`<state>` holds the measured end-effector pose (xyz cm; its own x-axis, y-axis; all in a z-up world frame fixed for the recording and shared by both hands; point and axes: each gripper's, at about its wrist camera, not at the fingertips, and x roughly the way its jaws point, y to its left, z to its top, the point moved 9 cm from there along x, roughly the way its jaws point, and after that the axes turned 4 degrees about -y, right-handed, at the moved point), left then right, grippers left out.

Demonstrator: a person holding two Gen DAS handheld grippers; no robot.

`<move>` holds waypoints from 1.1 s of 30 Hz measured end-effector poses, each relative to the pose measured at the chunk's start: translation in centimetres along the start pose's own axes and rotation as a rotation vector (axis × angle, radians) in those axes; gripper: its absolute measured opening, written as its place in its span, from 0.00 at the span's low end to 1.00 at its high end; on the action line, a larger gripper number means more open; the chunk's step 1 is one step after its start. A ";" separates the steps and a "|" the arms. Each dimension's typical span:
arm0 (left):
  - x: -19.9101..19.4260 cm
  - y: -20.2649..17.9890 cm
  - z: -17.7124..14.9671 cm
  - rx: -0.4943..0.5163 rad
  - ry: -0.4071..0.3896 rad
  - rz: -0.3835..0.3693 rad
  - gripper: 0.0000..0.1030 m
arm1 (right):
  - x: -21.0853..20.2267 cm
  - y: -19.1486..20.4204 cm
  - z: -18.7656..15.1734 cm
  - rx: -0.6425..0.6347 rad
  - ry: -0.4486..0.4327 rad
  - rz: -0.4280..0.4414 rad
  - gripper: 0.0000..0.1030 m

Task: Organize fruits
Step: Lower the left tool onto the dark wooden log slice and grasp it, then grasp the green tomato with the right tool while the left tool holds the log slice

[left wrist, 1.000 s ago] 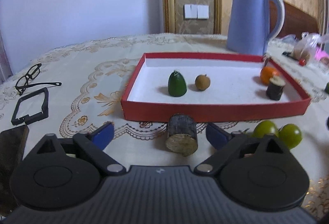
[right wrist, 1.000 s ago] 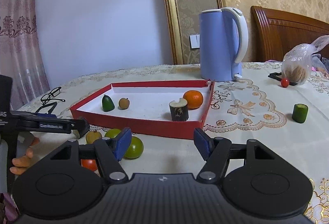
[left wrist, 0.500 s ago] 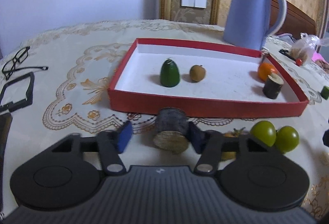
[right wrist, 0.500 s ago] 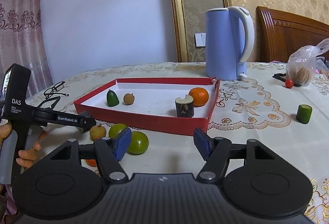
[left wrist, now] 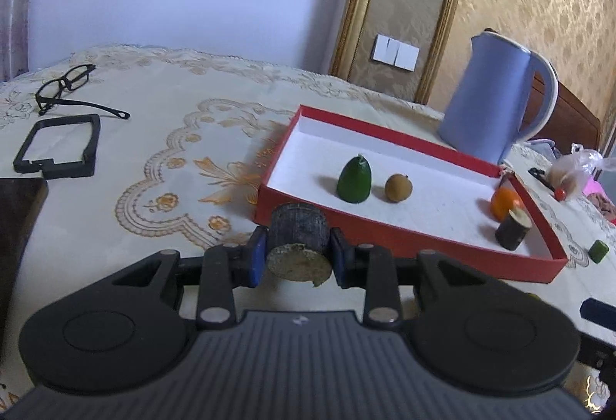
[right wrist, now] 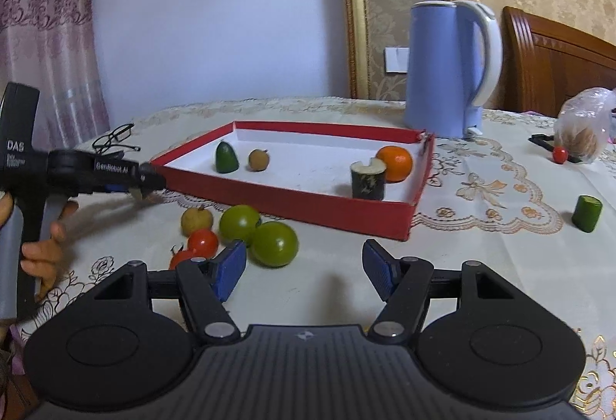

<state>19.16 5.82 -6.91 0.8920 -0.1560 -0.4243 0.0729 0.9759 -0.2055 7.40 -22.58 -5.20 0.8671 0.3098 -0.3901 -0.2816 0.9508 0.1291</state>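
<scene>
My left gripper (left wrist: 297, 254) has its blue pads pressed on both sides of a dark sugarcane piece (left wrist: 298, 227), and its jaws are still closing. The piece sits just before the near left corner of the red tray (left wrist: 423, 250). Inside the tray are a green pointed fruit (left wrist: 354, 181), a small brown fruit (left wrist: 398, 188), an orange (left wrist: 502, 202) and a second dark piece (left wrist: 512, 233). My right gripper (right wrist: 304, 270) is open and holds nothing. It hovers just right of two green fruits (right wrist: 274, 243), a yellowish fruit (right wrist: 196, 220) and red tomatoes (right wrist: 203, 242).
A blue kettle (right wrist: 446, 69) stands behind the tray. A green cut piece (right wrist: 586, 213), a small tomato (right wrist: 559, 154) and a plastic bag (right wrist: 581, 131) lie to the right. Glasses (left wrist: 65, 89) and a black frame (left wrist: 57, 146) lie to the left. A hand (right wrist: 42, 254) grips the left handle.
The left jaws went from wide open to shut on the dark piece, and the left hand rolled so its view now tilts. The right gripper kept its opening and barely moved.
</scene>
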 end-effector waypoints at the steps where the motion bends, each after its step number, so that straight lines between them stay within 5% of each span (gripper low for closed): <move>1: -0.1 0.0 0.1 0.008 -0.007 0.008 0.30 | 0.0 0.2 0.0 -0.008 0.000 0.003 0.64; 10: -0.3 -0.2 0.1 0.019 -0.020 0.019 0.30 | 0.9 1.1 -0.4 -0.062 0.024 0.019 0.64; 33: -0.4 -0.2 0.1 0.020 -0.022 0.022 0.30 | 4.3 2.0 -0.5 -0.117 0.118 0.053 0.35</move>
<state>18.79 5.69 -6.60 0.9032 -0.1311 -0.4087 0.0617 0.9820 -0.1786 10.40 -19.35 -7.08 0.7977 0.3508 -0.4906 -0.3771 0.9249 0.0483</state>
